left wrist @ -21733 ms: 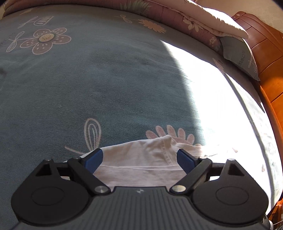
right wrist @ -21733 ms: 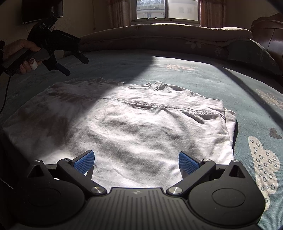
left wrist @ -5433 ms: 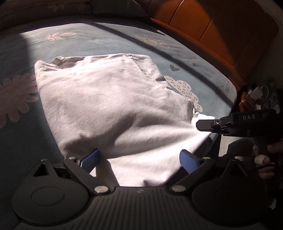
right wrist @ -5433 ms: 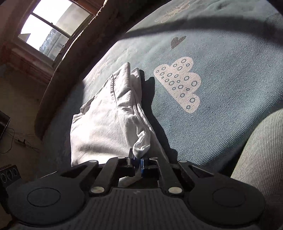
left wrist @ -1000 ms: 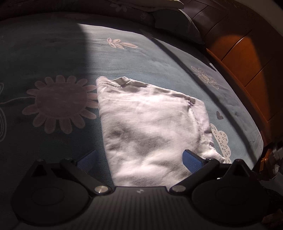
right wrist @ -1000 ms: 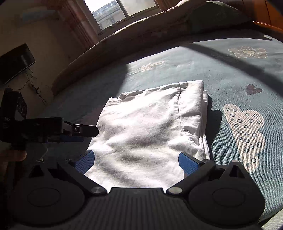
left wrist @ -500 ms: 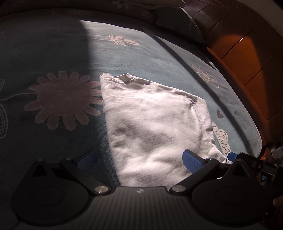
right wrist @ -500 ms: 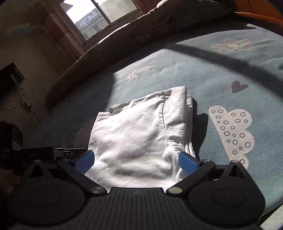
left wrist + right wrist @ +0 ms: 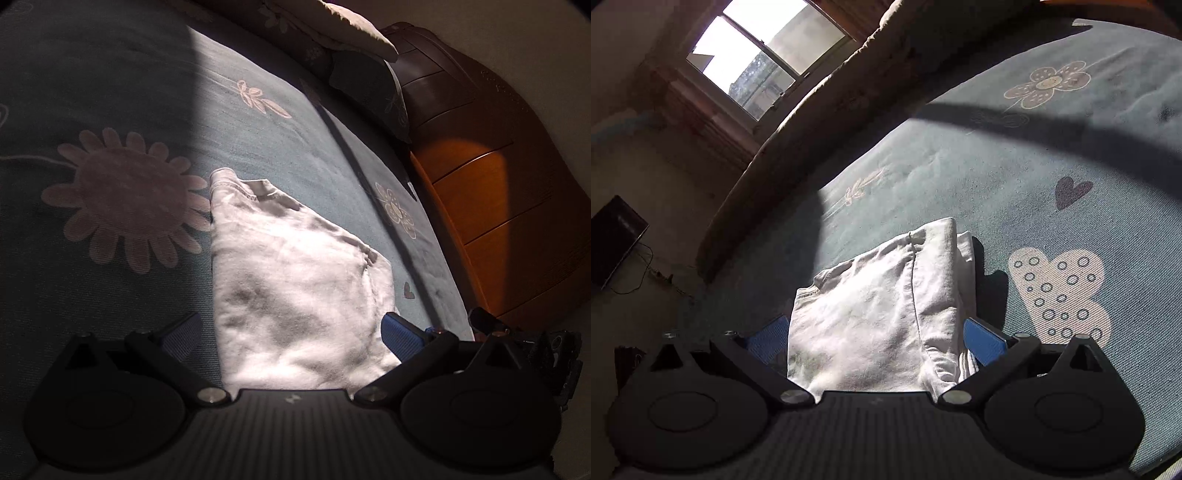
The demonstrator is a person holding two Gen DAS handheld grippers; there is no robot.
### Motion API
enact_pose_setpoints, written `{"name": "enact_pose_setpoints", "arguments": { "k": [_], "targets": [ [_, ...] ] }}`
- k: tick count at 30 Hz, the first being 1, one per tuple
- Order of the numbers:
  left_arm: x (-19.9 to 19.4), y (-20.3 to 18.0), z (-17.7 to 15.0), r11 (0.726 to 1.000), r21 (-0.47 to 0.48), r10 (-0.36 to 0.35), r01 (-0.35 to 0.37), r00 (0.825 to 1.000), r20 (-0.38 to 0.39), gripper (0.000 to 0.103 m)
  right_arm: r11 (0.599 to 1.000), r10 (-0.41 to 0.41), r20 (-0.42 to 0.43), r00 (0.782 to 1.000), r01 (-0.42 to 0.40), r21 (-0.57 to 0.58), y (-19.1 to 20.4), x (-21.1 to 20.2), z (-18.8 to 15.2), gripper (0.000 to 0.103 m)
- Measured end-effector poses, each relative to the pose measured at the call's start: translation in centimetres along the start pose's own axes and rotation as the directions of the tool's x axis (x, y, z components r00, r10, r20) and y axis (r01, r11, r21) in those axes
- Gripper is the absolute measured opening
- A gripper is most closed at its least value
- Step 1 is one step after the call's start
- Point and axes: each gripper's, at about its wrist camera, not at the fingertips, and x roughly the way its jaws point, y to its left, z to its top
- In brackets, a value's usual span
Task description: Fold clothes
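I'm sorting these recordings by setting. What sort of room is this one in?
Most likely a bedroom: the folded white garment lies on a bed with a flower-print cover, a pillow rests by the wooden headboard, and a window is behind.

Bare bedspread (image 9: pixel 110 92) all around folded garment (image 9: pixel 295 288), wooden headboard (image 9: pixel 498 206) bounding one side

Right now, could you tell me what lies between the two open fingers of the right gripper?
The folded white garment on the bedspread: in the right wrist view its near end fills the gap of the right gripper, and neither blue pad touches it.
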Motion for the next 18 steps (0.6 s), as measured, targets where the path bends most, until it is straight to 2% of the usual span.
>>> {"name": "enact_pose_setpoints", "arguments": {
  "k": [3,6,8,10,14,18],
  "targets": [
    [0.4,0.1,0.2,1.0,-0.004,0.02,-0.02,1.0,-0.002,0.102,0.996,0.072,-0.025,0.997,-0.073,-0.053,1.5,2.9,1.7,0.103],
    [0.6,0.7,0.2,1.0,-0.024,0.007,-0.007,1.0,-0.014,0.102,0.995,0.093,-0.089,0.992,-0.096,-0.036,1.5,6.8,2.5,0.103],
    [0.4,1.2,0.3,0.999,-0.03,0.015,-0.016,1.0,-0.015,0.102,0.999,0.049,-0.137,0.989,-0.052,-0.016,0.6,9.2,2.6,0.103],
    [0.0,1.5,0.7,0.999,-0.035,0.006,-0.006,1.0,-0.003,0.102,1.0,0.012,-0.145,0.989,-0.014,-0.011,-0.3,10.1,2.3,0.103],
    [0.1,1.6,2.6,0.994,-0.05,-0.097,0.099,0.994,0.043,0.102,1.0,0.01,-0.099,0.995,-0.01,0.0,-0.1,7.2,1.6,0.103],
    [2.3,0.9,4.7,0.969,-0.027,-0.241,0.244,0.967,0.085,0.102,1.0,-0.021,-0.05,0.999,0.021,0.005,-0.2,3.1,-0.4,0.103]
  ]
}}
